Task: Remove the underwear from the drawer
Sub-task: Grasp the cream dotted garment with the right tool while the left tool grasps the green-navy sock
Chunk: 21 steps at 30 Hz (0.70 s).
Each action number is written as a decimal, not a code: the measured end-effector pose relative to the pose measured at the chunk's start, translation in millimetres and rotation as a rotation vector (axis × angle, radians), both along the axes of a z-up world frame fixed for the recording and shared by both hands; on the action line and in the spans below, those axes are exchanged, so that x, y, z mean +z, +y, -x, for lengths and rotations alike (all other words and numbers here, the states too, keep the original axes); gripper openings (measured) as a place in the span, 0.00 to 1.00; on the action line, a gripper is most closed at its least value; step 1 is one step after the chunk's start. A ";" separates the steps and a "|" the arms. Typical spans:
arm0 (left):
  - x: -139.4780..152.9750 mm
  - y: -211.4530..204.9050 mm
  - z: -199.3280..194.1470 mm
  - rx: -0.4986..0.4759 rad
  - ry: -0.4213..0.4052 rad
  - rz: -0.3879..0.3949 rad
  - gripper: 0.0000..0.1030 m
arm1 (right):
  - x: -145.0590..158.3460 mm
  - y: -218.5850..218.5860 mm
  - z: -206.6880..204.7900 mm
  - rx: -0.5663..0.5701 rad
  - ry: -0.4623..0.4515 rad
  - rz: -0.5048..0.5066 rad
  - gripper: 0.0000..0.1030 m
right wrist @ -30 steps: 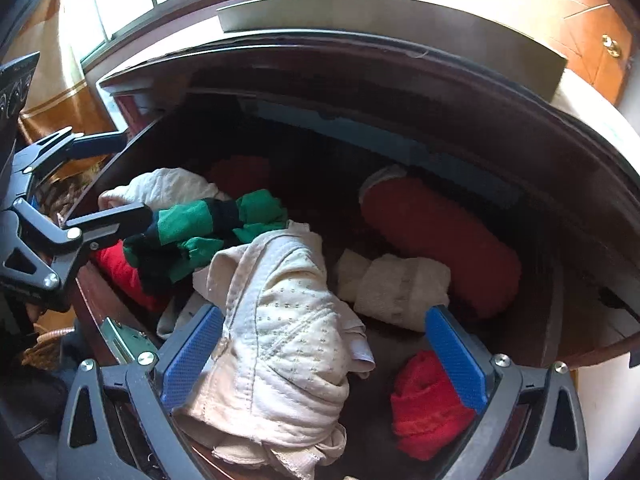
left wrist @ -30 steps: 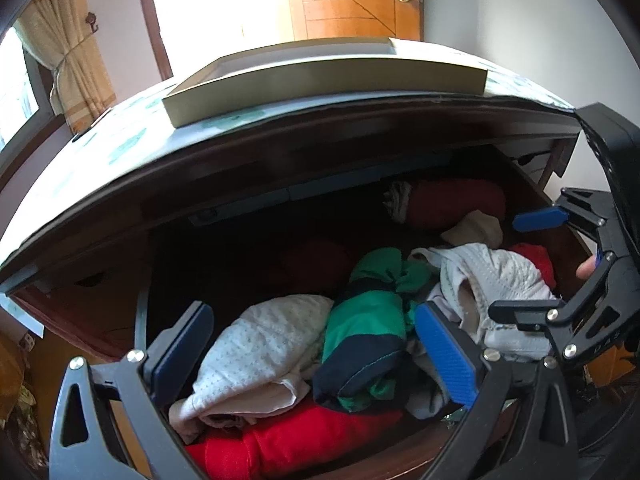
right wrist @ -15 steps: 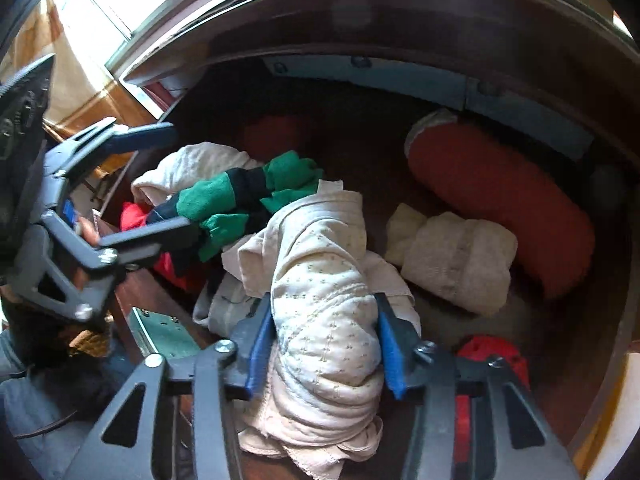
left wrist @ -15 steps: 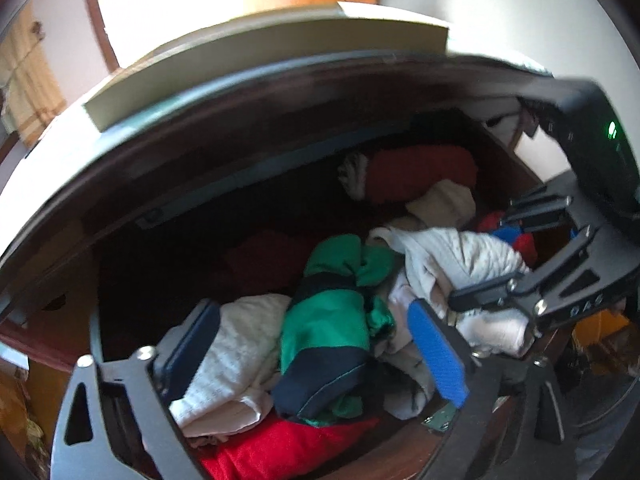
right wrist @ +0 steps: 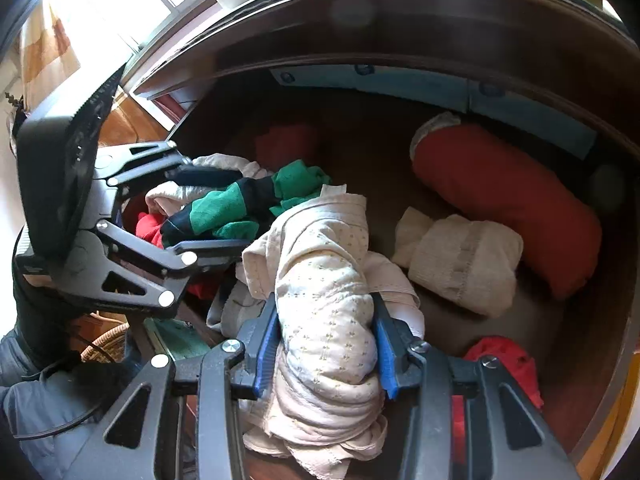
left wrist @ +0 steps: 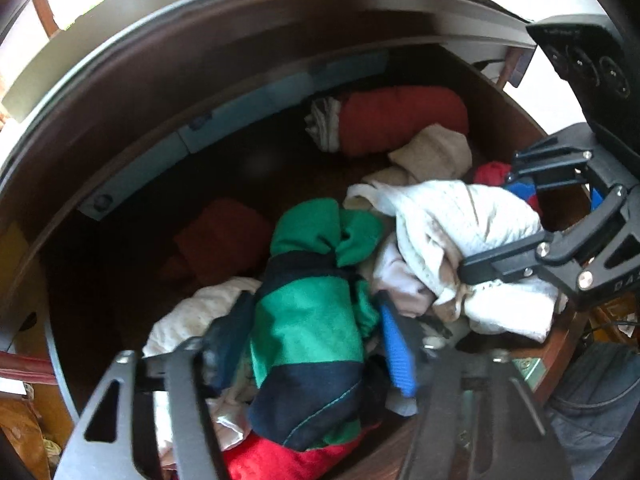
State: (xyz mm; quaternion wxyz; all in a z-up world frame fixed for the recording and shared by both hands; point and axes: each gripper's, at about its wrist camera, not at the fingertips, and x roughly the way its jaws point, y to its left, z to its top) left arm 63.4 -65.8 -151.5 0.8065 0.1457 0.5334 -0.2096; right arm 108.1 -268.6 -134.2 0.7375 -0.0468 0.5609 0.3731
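An open wooden drawer (left wrist: 504, 108) holds a heap of clothes. My left gripper (left wrist: 308, 320) straddles a rolled green and navy underwear (left wrist: 308, 332); its jaws are closing and both blue pads (left wrist: 394, 354) touch the roll's sides. The right wrist view shows this left gripper (right wrist: 216, 210) at the left around the same green roll (right wrist: 218, 210). My right gripper (right wrist: 326, 344) grips a cream dotted underwear (right wrist: 324, 280) near the drawer's front, its jaws still tightening on the bunched cloth. In the left wrist view this right gripper (left wrist: 492, 228) pinches the cream piece (left wrist: 460, 216).
A red roll (right wrist: 504, 196) and a folded cream piece (right wrist: 460, 256) lie at the drawer's back right. A small red garment (right wrist: 504, 364) sits at the front right, and red and white clothes (left wrist: 272, 460) lie under the green roll. A person's dark sleeve (right wrist: 48, 408) is at the lower left.
Both grippers have tipped down into the drawer. The right jaws have shut on the cream dotted underwear, and the left jaws have narrowed around the green and navy roll.
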 end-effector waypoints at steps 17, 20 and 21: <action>10.5 13.3 7.7 0.020 -0.028 0.092 0.23 | 46.0 -10.1 20.0 0.039 -0.294 -0.014 0.38; 13.2 15.6 11.7 0.025 -0.042 0.102 0.22 | 42.7 -12.1 14.9 0.033 -0.286 -0.028 0.37; 13.3 15.9 12.9 0.026 -0.048 0.104 0.20 | 44.8 -14.9 13.9 0.029 -0.285 -0.044 0.37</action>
